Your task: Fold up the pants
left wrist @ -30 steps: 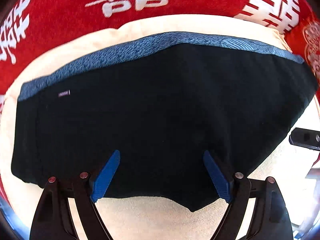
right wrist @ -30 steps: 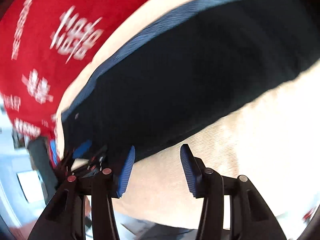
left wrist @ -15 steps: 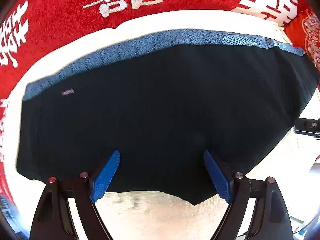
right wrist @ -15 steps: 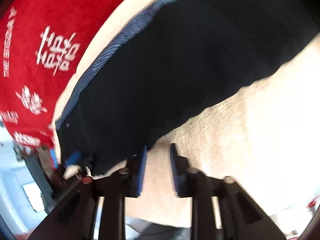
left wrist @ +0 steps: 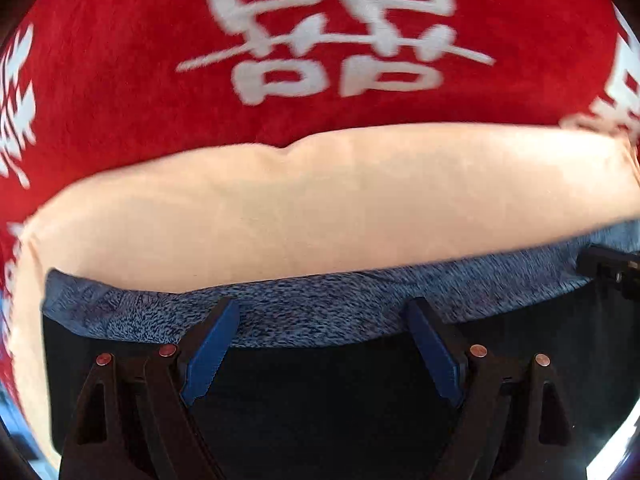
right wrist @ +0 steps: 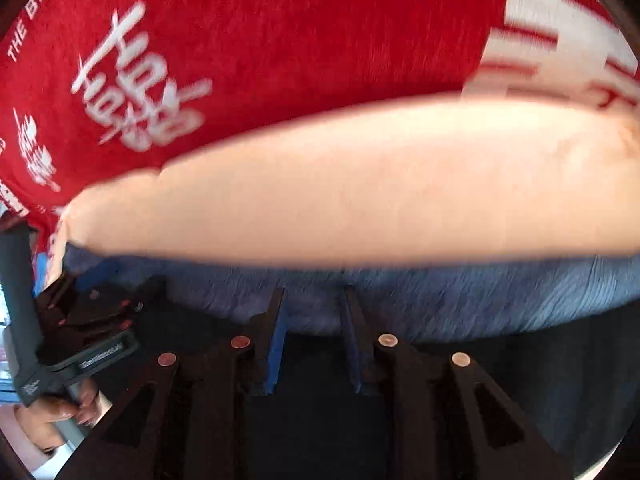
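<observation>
The black pants (left wrist: 320, 408) with a mottled blue waistband (left wrist: 120, 312) lie flat on a cream cushion (left wrist: 320, 208). My left gripper (left wrist: 320, 324) is open, its blue pads over the waistband near its middle. My right gripper (right wrist: 314, 312) hovers over the waistband (right wrist: 500, 300) further right, jaws partly closed with a gap between the pads and no cloth visibly pinched. The left gripper also shows in the right wrist view (right wrist: 92, 312) at the left. The pants' legs are hidden below both views.
A red blanket with white characters (left wrist: 320, 40) lies beyond the cushion, also in the right wrist view (right wrist: 240, 60). A hand holds the left gripper's handle (right wrist: 24, 320) at the far left.
Both grippers moved forward from the pants' near hem over the black cloth to the waistband. The right gripper narrowed from wide open to a smaller gap. The left stayed open.
</observation>
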### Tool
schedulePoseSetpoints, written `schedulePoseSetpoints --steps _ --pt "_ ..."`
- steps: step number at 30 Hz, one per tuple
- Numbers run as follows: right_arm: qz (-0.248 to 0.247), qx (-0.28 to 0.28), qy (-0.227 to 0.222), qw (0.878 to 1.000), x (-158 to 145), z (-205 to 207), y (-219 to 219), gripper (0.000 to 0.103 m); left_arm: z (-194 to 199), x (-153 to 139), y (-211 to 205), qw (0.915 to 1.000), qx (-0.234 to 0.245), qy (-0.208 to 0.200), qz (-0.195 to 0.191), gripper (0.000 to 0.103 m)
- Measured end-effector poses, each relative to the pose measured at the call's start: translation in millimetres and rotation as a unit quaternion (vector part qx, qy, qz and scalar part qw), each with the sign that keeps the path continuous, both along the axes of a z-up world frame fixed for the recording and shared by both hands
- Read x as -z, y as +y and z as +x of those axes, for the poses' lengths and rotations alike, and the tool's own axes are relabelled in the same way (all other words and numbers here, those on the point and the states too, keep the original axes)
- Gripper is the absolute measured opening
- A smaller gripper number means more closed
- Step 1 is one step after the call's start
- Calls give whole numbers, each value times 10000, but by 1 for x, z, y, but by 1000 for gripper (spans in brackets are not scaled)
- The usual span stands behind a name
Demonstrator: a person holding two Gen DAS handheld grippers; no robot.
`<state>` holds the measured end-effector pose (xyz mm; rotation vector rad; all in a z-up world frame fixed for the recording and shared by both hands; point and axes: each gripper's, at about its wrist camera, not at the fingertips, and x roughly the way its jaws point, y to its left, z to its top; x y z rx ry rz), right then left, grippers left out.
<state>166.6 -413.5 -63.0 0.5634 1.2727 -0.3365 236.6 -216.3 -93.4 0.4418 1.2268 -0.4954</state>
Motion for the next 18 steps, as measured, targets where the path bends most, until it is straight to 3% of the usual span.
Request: schedulePoseSetpoints --steps 4,8,13,18 --pt "123 444 -49 9989 0 5 -21 30 15 5 1 9999 -36 -52 108 87" --pt "115 669 -212 9975 -28 -14 -31 37 15 -11 6 9995 80 -181 251 87" --pt "-143 1063 -159 9941 -58 -76 -50 39 -14 -37 -8 9990 416 -151 48 87" --pt "-250 1555 136 9874 -61 -143 -86 40 -69 -49 -32 9977 669 28 -92 87"
